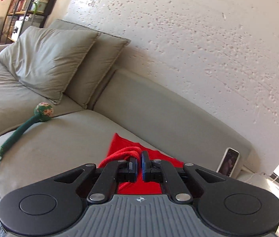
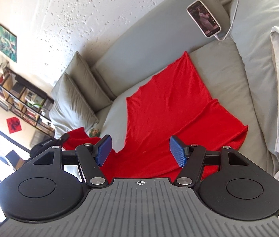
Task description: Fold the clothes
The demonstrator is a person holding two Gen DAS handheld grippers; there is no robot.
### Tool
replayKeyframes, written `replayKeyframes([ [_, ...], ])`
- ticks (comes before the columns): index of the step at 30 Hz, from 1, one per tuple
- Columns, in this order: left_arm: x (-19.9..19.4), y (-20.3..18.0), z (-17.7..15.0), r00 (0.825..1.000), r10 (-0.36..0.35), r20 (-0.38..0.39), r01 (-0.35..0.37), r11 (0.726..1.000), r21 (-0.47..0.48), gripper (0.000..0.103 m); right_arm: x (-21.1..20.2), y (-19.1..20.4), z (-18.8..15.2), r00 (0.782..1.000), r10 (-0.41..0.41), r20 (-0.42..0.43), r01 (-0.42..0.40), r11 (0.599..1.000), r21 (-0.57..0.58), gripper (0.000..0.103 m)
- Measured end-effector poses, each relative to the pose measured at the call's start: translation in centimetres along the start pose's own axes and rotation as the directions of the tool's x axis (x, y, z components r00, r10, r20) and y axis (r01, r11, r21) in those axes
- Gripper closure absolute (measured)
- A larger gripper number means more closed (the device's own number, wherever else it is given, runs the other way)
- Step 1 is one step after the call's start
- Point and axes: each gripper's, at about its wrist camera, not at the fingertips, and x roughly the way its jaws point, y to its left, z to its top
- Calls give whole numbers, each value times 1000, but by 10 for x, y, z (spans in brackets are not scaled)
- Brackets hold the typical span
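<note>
Left wrist: red garment (image 1: pixel 128 154) between closed jaws

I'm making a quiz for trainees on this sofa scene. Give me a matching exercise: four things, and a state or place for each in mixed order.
Things:
1. left hand-held gripper
2. right hand-held gripper
3. phone
4. green massage stick

States or places:
A. leaning against the sofa back, cable plugged in
B. shut on a bunched edge of the red garment
C. lying on the seat in front of the cushions
D. open above the spread red garment, gripping nothing

Pairs: 1-B, 2-D, 3-A, 4-C
</note>
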Motion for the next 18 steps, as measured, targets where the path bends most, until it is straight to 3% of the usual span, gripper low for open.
replayKeyframes([
  [4, 13, -49, -28, 995, -76, -65, 83, 989, 120, 100, -9, -9, 1, 1000, -8, 26, 7, 1000, 21, 36],
  [7, 41, -76, -66, 983, -21, -183, 67, 966, 250, 93, -14, -14, 0, 1000, -10, 30, 9, 1000, 30, 36],
  [8, 52, -84, -82, 966, 17, -256, 61, 955, 292, 81, -16, -16, -1, 1000, -12, 29, 11, 999, 32, 36],
  [9, 64, -92, -103, 929, 73, -364, 64, 934, 351, 59, -17, -17, -3, 1000, -15, 27, 14, 999, 37, 36],
  [11, 76, -103, -142, 846, 157, -509, 112, 882, 458, 53, -19, -21, -5, 999, -27, 22, 26, 999, 45, 36],
  [12, 73, -104, -154, 828, 171, -534, 132, 866, 482, 53, -20, -23, -6, 999, -34, 18, 33, 998, 49, 36],
  [14, 65, -103, -174, 799, 189, -571, 170, 839, 516, 53, -20, -29, -8, 999, -48, 10, 47, 997, 65, 36],
  [15, 58, -99, -176, 794, 167, -584, 192, 843, 502, 53, -19, -31, -8, 999, -53, 5, 52, 996, 73, 36],
  [17, 40, -88, -168, 799, 94, -594, 228, 866, 444, 50, -15, -34, -8, 998, -64, -8, 65, 995, 79, 36],
  [18, 31, -79, -160, 809, 61, -584, 231, 882, 411, 44, -12, -34, -9, 997, -72, -15, 73, 995, 73, 36],
])
